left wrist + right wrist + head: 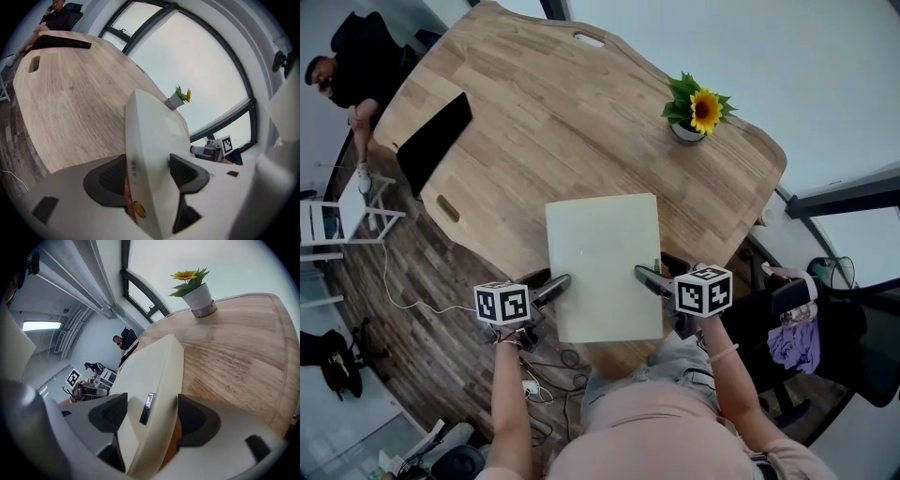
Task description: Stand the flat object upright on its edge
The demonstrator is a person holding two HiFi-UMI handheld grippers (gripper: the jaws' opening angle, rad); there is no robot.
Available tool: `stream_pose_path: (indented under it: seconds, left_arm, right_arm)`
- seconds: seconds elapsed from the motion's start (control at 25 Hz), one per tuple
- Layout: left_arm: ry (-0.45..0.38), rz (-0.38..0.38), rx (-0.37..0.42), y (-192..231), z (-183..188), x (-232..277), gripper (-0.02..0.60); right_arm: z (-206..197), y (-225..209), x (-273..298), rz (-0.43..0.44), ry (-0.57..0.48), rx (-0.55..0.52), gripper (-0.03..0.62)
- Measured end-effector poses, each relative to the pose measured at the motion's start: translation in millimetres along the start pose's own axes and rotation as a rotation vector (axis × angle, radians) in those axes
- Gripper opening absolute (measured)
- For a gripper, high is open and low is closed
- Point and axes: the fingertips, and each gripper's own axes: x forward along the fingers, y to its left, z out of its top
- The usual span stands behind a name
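Observation:
A pale cream flat panel [605, 262] lies on the wooden table [534, 112], and its near end hangs over the table's front edge. My left gripper [561, 281] is at the panel's left edge and my right gripper [645, 277] at its right edge. In the left gripper view the panel's edge [154, 140] runs between the jaws of the left gripper [149, 171], which stand wide and loose around it. The right gripper view shows the same: the panel's edge [154, 366] passes between the spread jaws of the right gripper [152, 416], with a small gap at one pad.
A potted sunflower [696, 114] stands at the table's far right. A dark flat slab [436, 141] lies at the table's left edge. A person [352, 70] sits beyond the far left corner. A white chair [342, 216] and cables [412, 295] are on the floor to the left.

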Motion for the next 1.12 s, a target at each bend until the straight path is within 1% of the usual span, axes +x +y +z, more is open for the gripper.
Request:
stream_pose_path:
  seconds: [0.28,0.44,0.56,0.76,0.92,1.12]
  left_arm:
    - [0.028,-0.028,-0.001,-1.2,1.9,5.0,0.268]
    - [0.046,-0.068,-0.045,0.1,-0.7,9.1,0.268]
    - [0.043,-0.096,-0.073,0.1,-1.3,10.4,0.272]
    - [0.031,-0.080,-0.059,-1.8,-0.5,8.7,0.272]
    - [0.004,-0.059,-0.066,-3.4,-1.0,5.6,0.272]
    - [-0.002,-0.040,-0.061,-6.8,-3.5,5.3,0.272]
  right_arm:
    - [-2.2,-1.1,4.1,0.009,0.028,0.010,0.328]
    - [-2.5,-1.8,6.3,0.019,0.036,0.012,0.336]
    - [-2.1,-1.8,6.1,0.021,0.024,0.012,0.336]
    - [-2.4,-1.7,5.7,0.006,0.022,0.008,0.336]
    - [-2.7,1.0,4.2,-0.001,0.017,0.003,0.333]
    - [-2.3,2.9,-0.2,-0.011,0.011,-0.020,0.327]
